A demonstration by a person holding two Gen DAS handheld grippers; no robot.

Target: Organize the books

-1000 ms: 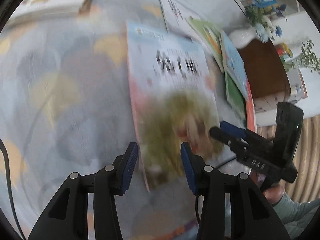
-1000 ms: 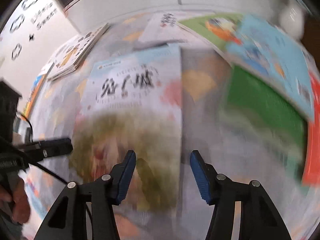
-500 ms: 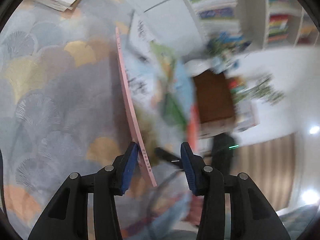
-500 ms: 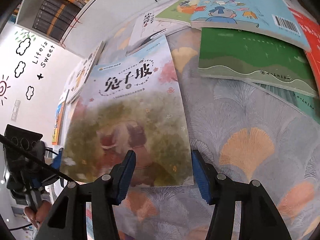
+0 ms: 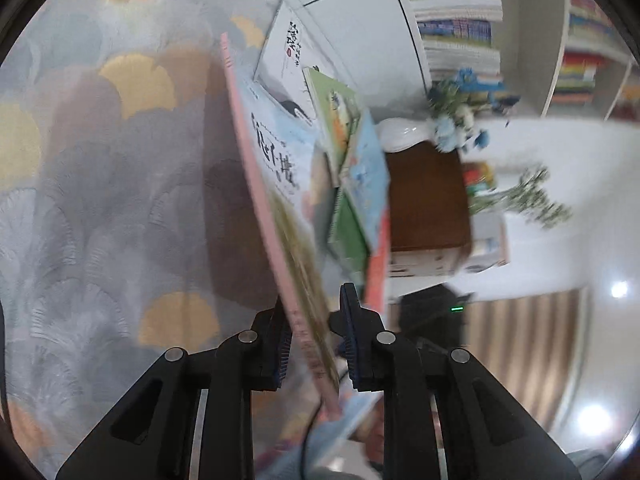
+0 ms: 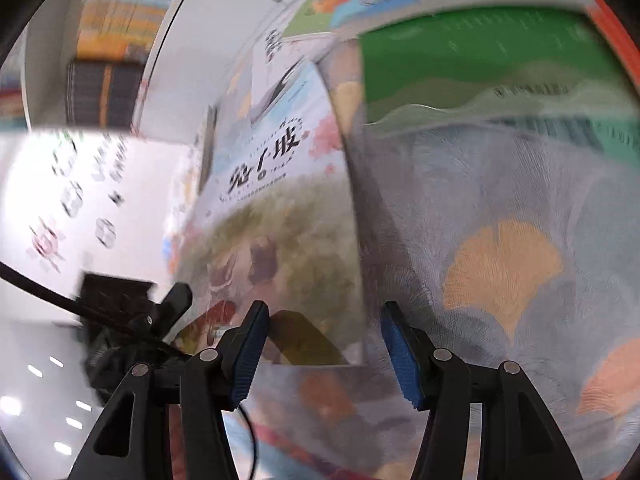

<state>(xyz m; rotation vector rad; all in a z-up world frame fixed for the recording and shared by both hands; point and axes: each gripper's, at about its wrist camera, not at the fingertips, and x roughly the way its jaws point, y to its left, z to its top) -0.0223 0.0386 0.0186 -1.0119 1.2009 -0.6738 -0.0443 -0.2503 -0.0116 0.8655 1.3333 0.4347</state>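
Grey fabric patterned with yellow and orange fan leaves (image 5: 120, 184) is seen across the left of the left wrist view, covering the surface under the books. At centre, the pale-blue picture book (image 5: 280, 168) is tilted up on its pink edge, its lower corner clamped between the pads of the left gripper (image 5: 314, 332), which is closed tight on it. Behind it, toward the upper centre, a white book (image 5: 290, 52), a green-covered book (image 5: 336, 112) and a light blue book (image 5: 368, 168) are overlapped in a loose pile. Further right, a brown box (image 5: 428, 196) and blurred bookshelves (image 5: 460, 28) are noted.

In the right wrist view, the left tool's black body is seen at lower left. At centre the same picture book (image 6: 280, 200) is raised off the cloth, casting a shadow. The right gripper (image 6: 324, 348) is partly spread and its jaws are opening; the book's lower corner lies between the fingers, with no pad contact visible. A green book (image 6: 480, 64) is cut off at upper right.

Both views are motion-blurred; small print cannot be made out.
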